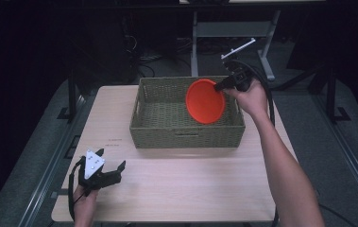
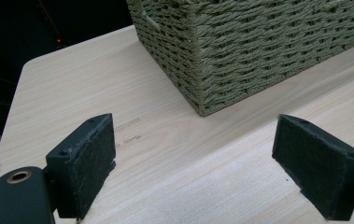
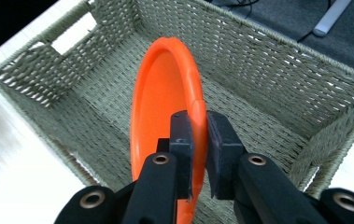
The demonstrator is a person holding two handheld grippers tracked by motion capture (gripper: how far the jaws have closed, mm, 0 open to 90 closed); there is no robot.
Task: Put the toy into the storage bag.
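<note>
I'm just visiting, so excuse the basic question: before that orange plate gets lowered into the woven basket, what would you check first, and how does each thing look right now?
1. Grip: right gripper is clamped on the rim of the orange plate: ok.
2. Position: plate hangs on edge above the inside of the basket: ok.
3. Landing spot: the basket floor that shows is bare: ok; the part behind the plate: cannot tell.
4. Plate tilt: near upright, not flat, so it may land on its edge: not ok.
5. Left gripper: open, holding nothing, low over the table, apart from the basket: ok.
</note>
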